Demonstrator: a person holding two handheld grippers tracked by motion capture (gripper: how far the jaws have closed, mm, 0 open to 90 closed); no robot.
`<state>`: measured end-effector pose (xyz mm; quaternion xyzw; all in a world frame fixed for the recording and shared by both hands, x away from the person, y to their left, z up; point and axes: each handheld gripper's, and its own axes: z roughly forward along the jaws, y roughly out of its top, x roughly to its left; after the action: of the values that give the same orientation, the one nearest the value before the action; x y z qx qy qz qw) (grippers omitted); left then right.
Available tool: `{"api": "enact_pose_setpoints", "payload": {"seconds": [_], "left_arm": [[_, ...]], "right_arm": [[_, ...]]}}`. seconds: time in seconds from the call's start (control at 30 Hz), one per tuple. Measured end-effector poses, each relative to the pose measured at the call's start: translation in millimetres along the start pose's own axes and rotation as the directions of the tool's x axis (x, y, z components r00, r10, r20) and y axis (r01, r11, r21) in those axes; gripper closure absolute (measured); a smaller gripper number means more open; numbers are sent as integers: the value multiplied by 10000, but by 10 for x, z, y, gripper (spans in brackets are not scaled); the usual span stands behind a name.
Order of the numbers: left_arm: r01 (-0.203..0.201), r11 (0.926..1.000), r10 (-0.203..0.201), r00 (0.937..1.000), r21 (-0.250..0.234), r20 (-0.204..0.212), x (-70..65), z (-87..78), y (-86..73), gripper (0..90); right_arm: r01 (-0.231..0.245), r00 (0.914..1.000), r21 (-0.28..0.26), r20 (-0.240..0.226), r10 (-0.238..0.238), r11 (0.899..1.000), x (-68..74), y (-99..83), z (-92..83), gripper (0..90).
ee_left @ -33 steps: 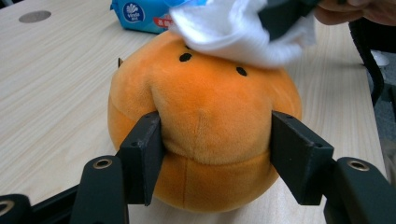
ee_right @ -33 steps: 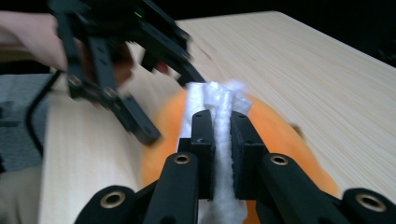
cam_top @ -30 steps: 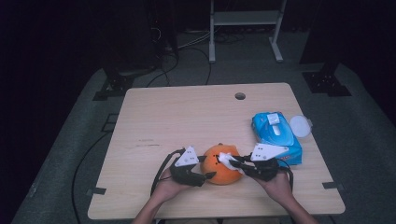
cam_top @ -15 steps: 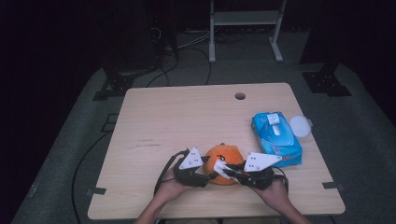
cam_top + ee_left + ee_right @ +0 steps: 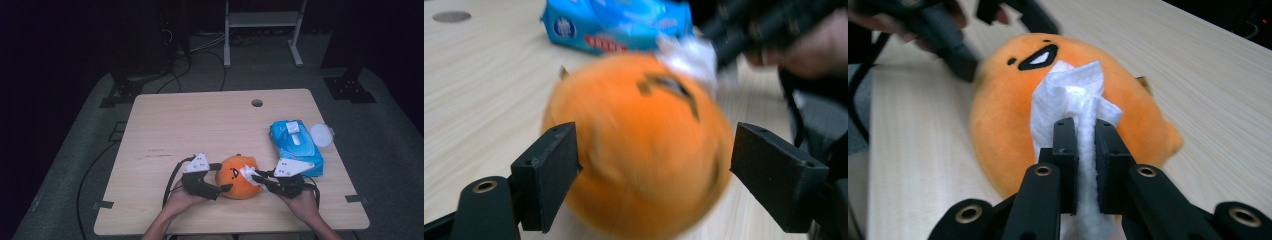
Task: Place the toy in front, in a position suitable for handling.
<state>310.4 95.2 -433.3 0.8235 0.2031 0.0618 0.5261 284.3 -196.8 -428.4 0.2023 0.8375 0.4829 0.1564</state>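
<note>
Orange plush, round and soft-bodied with a black printed face, [image 5: 239, 176] rests on the pale wooden table [image 5: 200, 125] near its front edge, between the 2 hand-held tongs. The work in hand appears to be wiping this toy with a white crumpled tissue wipe [image 5: 1073, 100].

Left gripper [image 5: 654, 175]: jaws have just been opening. They now stand apart on either flank of the plush, which lies between them. The frame is blurred, so contact cannot be confirmed; the right-hand pad appears clear of the fabric. Judged a bracing post, eased to let the toy shift or be re-gripped.

Right gripper [image 5: 1083, 165]: jaws nearly closed, clamped on the wipe, which bunches out beyond the tips and presses on the plush just below the printed mouth. In the high view this gripper [image 5: 262, 181] meets the toy from 3 o'clock, the left gripper [image 5: 220, 177] from 9 o'clock. Opposed placement lets 1 tool steady the soft body while the other rubs.

A blue plastic wet-wipe packet [image 5: 296, 145] lies at 2 o'clock from the plush, close to the right hand, probably as the supply. A white round lid [image 5: 321, 135] lies just beside it at its 3 o'clock.

Risk noted: with the left jaws slack, the plush may roll under wiping pressure.
</note>
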Motion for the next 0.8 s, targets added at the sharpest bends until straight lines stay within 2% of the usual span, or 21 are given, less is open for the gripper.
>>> {"api": "enact_pose_setpoints", "payload": {"seconds": [0.07, 0.1, 0.2, 0.27, 0.4, 0.47, 0.53, 0.63, 0.8], "left_arm": [[-299, 9989, 310, 9990, 353, -308, -15, 37, -20, 234], [-396, 9985, 411, 9985, 385, -370, -14, 40, -30, 260], [-579, 9967, 606, 9970, 566, -471, -2, 20, -46, 308], [-592, 9962, 624, 9968, 645, -493, 10, 8, -62, 322], [-634, 9956, 663, 9970, 687, -405, 39, -12, -85, 339], [-792, 9944, 821, 9958, 698, -398, 34, -8, -85, 347], [-1045, 9918, 1070, 9937, 733, -324, 12, -2, -87, 354], [-1423, 9869, 1443, 9893, 755, -218, -25, 6, -88, 360], [-1753, 9816, 1761, 9844, 760, -38, -40, 2, -101, 364]], "right_arm": [[183, 9996, -48, -228, -184, 9998, 81, 45, 21, 808], [310, 9989, -35, -339, -311, 9995, 119, 66, 35, 807], [510, 9960, 29, -731, -507, 9987, 199, 83, 70, 807], [450, 9955, 93, -836, -441, 9989, 196, 54, 59, 806], [42, 9976, 177, -688, -30, 9998, 85, -60, -34, 807], [-429, 9973, 132, -591, 436, 9990, -5, -105, -76, 807], [-702, 9970, 68, -325, 703, 9975, -101, -121, -91, 807], [-1045, 9945, 11, -96, 1045, 9945, -246, -112, -27, 807], [-1209, 9925, -189, 136, 1211, 9925, -412, 4, 161, 807]]}}
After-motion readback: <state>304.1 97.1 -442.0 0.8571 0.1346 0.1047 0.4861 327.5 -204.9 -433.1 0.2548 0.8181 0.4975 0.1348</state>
